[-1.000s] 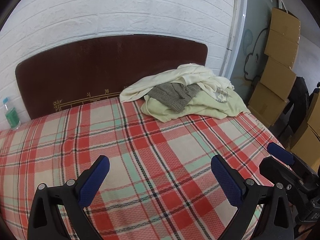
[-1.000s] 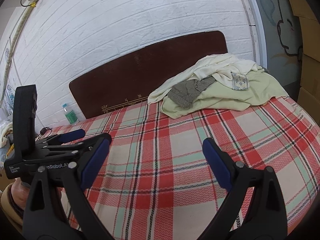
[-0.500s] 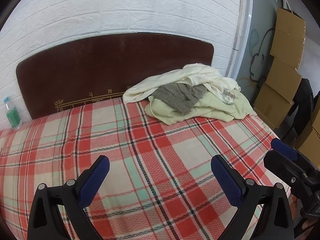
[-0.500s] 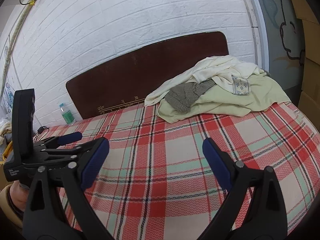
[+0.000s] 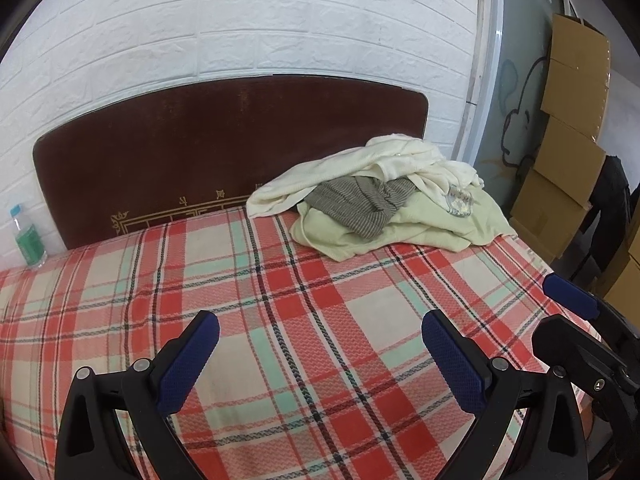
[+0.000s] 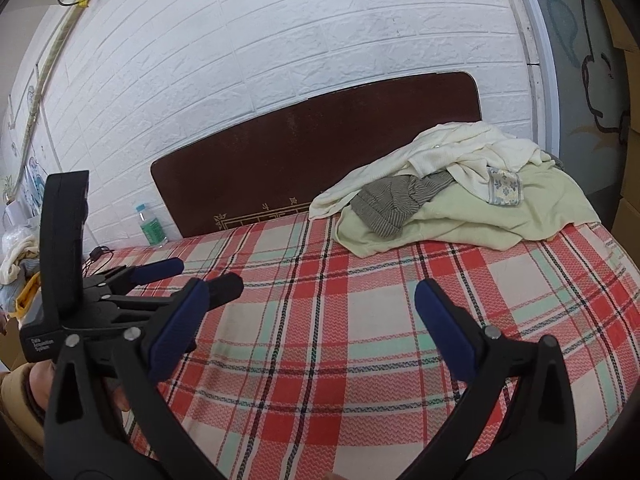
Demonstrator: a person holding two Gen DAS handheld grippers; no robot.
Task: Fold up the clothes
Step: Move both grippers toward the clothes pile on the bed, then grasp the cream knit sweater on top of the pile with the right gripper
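At the bed's point(image 5: 280, 340) far right corner lies a clothes pile point(image 5: 384, 196). The left hand-held gripper point(image 5: 320, 344) is spread and empty. The right hand-held gripper point(image 6: 308, 312) is opening, nothing between its jaws.

Plaid bed point(image 5: 280, 320); clothes pile point(image 5: 384, 204) at headboard corner.

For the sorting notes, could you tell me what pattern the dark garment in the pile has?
Fine grey stripes on the dark garment, clearest in the right wrist view.

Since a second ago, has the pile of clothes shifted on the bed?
No. The pile of clothes still lies by the right end of the headboard, on the plaid bedcover; only the camera's view shifted slightly.
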